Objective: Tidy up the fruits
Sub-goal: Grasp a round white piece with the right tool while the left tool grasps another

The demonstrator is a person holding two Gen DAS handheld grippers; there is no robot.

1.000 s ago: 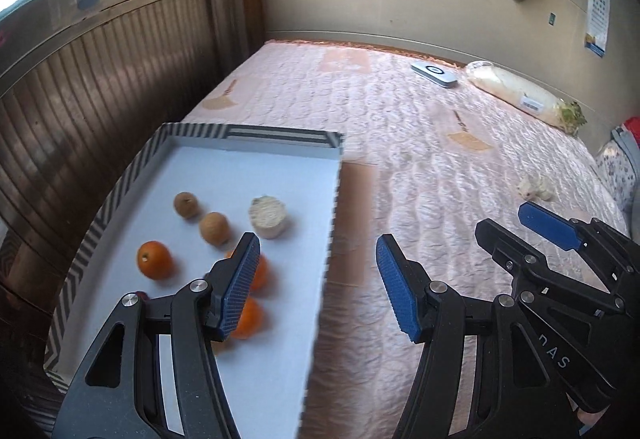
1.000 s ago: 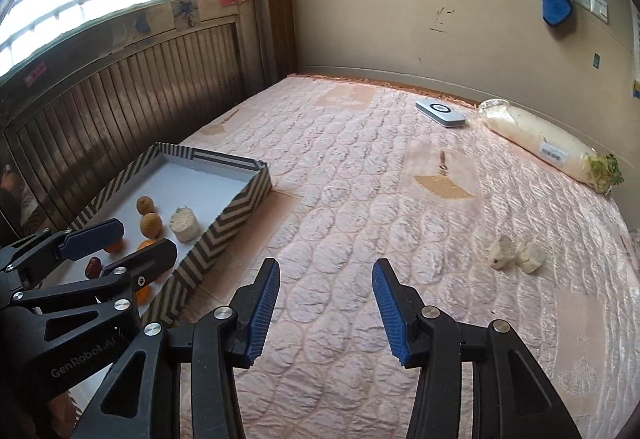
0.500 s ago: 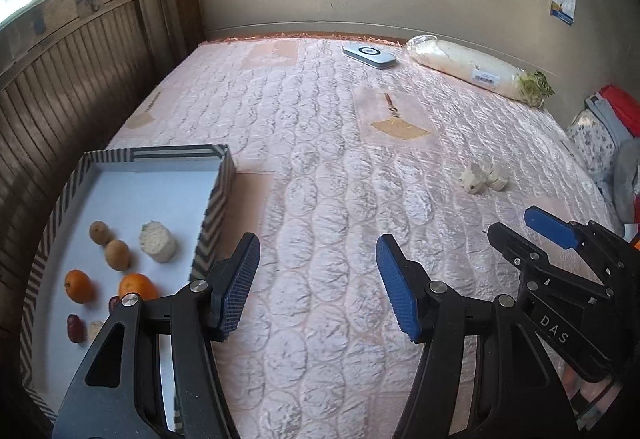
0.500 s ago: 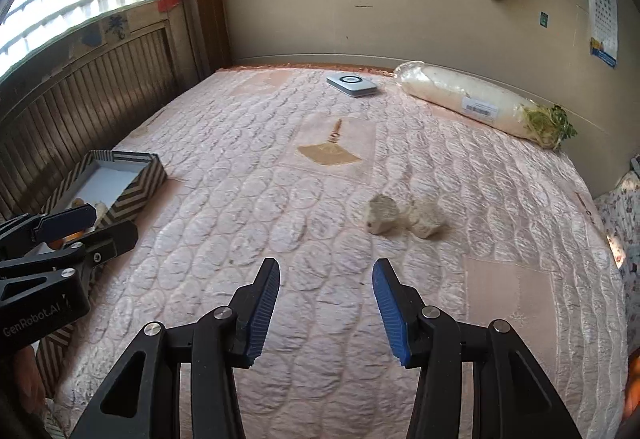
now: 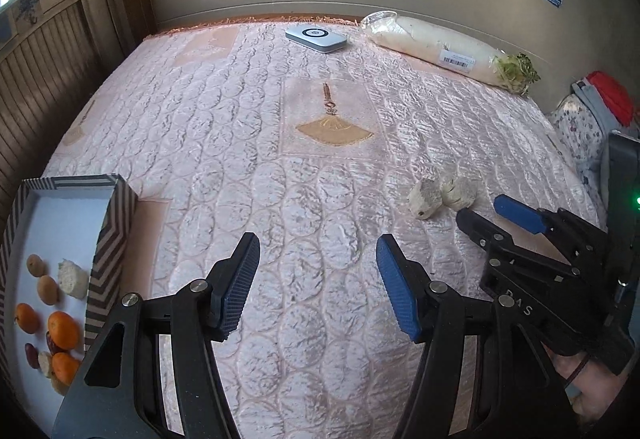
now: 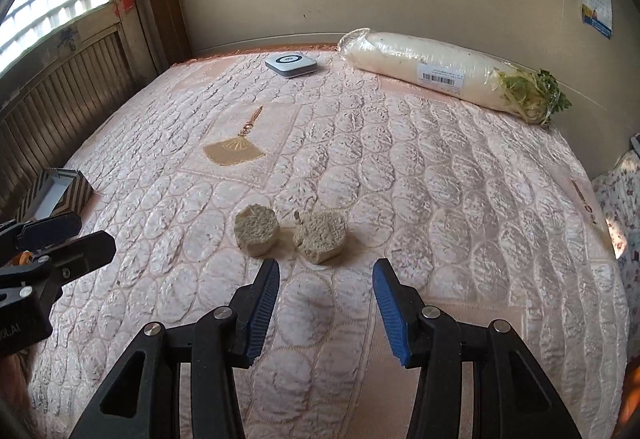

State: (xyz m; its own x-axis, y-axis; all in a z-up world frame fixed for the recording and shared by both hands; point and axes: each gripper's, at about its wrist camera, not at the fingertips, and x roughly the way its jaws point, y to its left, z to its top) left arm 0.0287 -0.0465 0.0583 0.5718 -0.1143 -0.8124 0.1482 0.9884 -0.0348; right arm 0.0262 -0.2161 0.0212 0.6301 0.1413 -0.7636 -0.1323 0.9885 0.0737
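Two pale round chunks [image 6: 290, 235] sit side by side on the bed [image 6: 440, 199], just ahead of the right tongs [image 6: 325, 313]. Those tongs are partly open and hold nothing. The left tongs [image 5: 316, 289] are open wider, empty too, and the striped box [image 5: 108, 239] with oranges [image 5: 62, 329] is off to their left. To do this well, I think the right tongs should line up over one chunk only, go down slowly, and squeeze softly so it does not crumble.
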